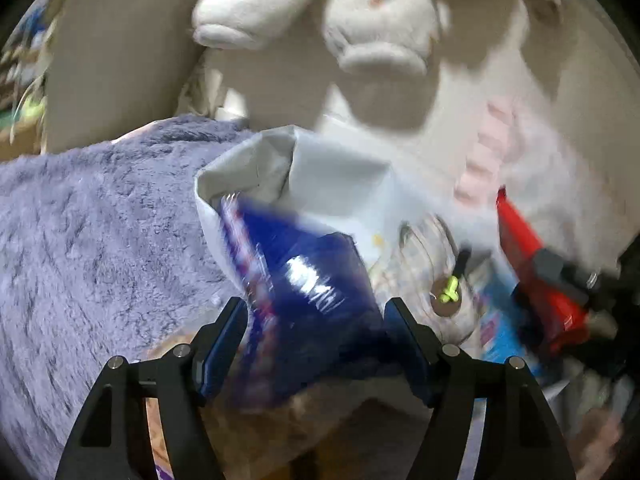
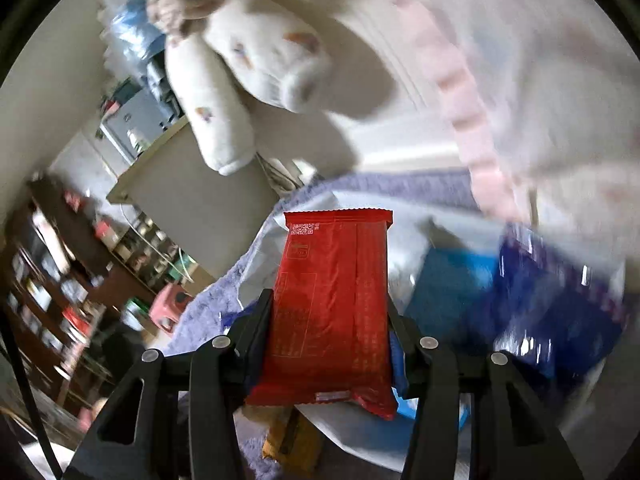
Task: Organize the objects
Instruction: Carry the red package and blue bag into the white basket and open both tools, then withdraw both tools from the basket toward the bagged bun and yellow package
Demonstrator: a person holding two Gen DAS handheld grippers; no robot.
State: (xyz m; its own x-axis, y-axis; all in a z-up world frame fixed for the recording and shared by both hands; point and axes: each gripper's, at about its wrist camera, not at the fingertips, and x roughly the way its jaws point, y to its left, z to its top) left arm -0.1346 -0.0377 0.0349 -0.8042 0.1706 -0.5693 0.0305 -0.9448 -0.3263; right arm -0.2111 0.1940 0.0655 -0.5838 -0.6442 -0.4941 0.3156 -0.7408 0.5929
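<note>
Right wrist view shows my right gripper (image 2: pixel 330 320) clamped on a red packet (image 2: pixel 332 304), while my left gripper (image 1: pixel 316 320) stands open around a blue packet (image 1: pixel 304 280), pads apart from it.

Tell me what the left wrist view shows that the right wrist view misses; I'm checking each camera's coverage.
Only the left wrist view shows the left gripper around the blue packet, and a small disc with a green tie. Only the right wrist view shows the printed face of the red packet in the right gripper, plus cluttered shelves and a pink stool. Both show the two packets, the white plush legs, the purple blanket and the grey bag.
</note>
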